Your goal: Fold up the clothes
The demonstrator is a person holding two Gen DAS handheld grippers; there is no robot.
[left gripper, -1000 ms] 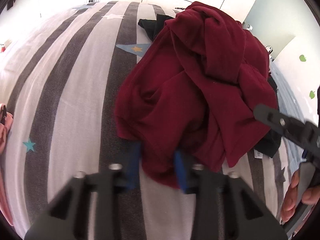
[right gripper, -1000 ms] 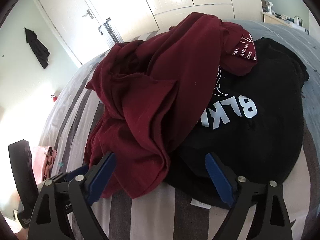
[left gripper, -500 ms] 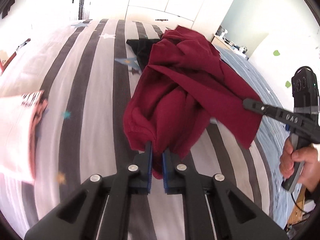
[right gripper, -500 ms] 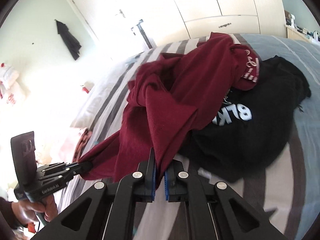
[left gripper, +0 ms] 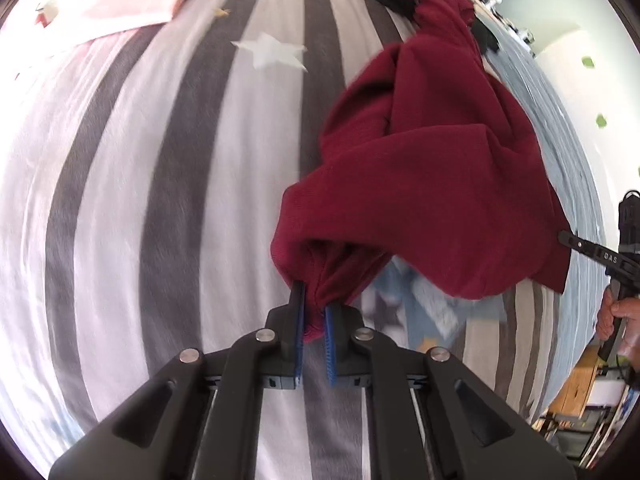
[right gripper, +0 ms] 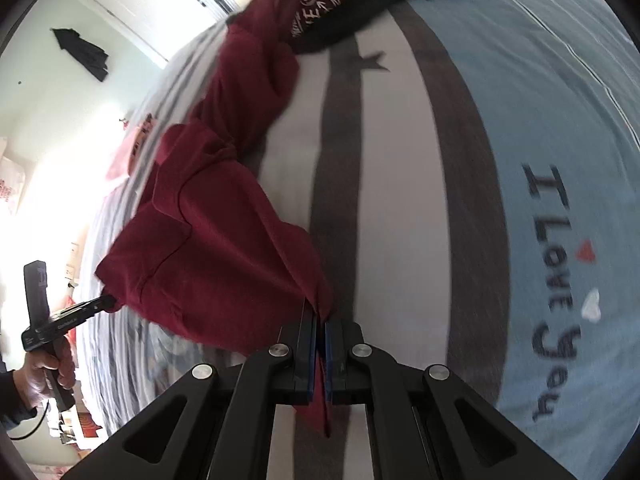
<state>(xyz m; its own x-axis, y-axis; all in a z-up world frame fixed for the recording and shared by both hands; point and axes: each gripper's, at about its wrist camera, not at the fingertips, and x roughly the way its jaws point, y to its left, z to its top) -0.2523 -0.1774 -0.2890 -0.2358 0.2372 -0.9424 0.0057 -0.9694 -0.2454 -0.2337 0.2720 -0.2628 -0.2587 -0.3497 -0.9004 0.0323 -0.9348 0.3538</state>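
- Maroon garment hangs stretched between the 2 grippers, its near end lifted off the striped bed cover and its far end trailing up the bed toward the black garment at the far edge.
- Left gripper is pinching a bunched fold of the maroon cloth; its jaws have just been opening a trifle, yet cloth sits clamped between the blue pads.
- Right gripper is pressed together on a thin edge of the same garment, with a tail of cloth hanging below the jaws.
- Step in hand, as I judge it: drag the garment clear of the pile and spread it flat on the cover before any fold.
- To do it well, keep both pinches firm and pull the 2 hands apart evenly, so the twisted middle opens out rather than ropes up.
- Far end looks draped on the black garment; lift high enough that it slides off without hauling that one along.
- Lay it down on bare cover, well apart from the pink item near the far left corner.
- Left pinch holds a thick wad, so expect to regrip at a true corner or hem once the cloth lies flat.
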